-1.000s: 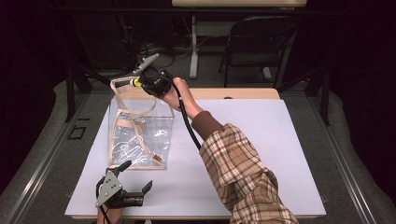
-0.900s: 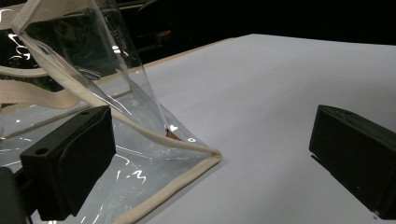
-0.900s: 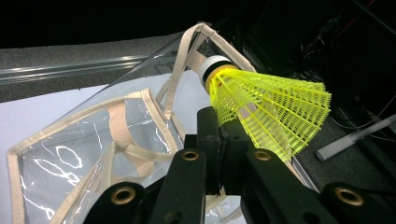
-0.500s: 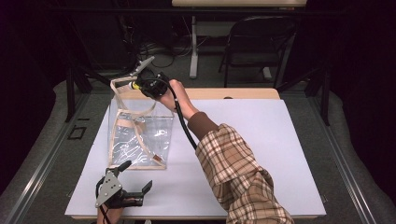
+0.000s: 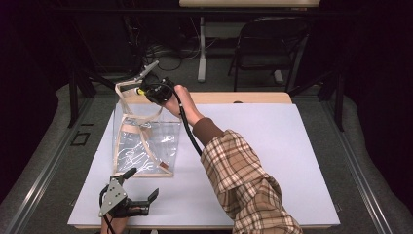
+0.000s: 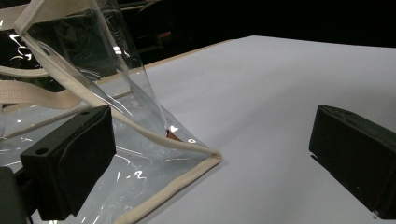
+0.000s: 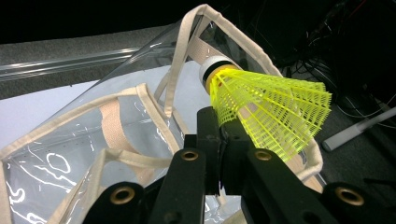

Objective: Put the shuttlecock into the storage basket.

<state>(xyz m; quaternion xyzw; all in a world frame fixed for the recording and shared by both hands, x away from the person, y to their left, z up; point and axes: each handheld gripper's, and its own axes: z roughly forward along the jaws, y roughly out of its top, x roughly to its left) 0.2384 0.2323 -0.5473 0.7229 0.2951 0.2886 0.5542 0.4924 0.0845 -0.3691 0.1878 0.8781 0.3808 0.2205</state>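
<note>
Right hand-held gripper [image 5: 146, 90] is up over the far left part of the table [image 5: 292, 156], jaws clamped on the skirt of a yellow shuttlecock [image 7: 261, 105]. In the right gripper view the white cork end points away, right at the mouth of the clear bag [image 5: 146, 141], touching or nearly touching the cream-edged rim. The bag stands upright on the white table top, clear plastic with cream cloth trim and straps.

Left hand-held gripper [image 5: 127, 204] sits low at the near left edge of the table, jaws well apart, nothing between them. In the left gripper view the bag's near bottom corner [image 6: 205, 156] lies just ahead, between the two jaws but not touched.

The step in hand looks like dropping the shuttlecock into the bag. To do it well: get the cork end clearly past the rim and over the open mouth before letting go, because the soft rim could catch the skirt and tip it outside. The plastic is floppy, so a push against the wall may fold the bag over. The free gripper could pin that near corner to steady it.

Count: one shuttlecock, one bag, two grippers. Behind the table, one folding chair [image 5: 272, 53] in the dark.
</note>
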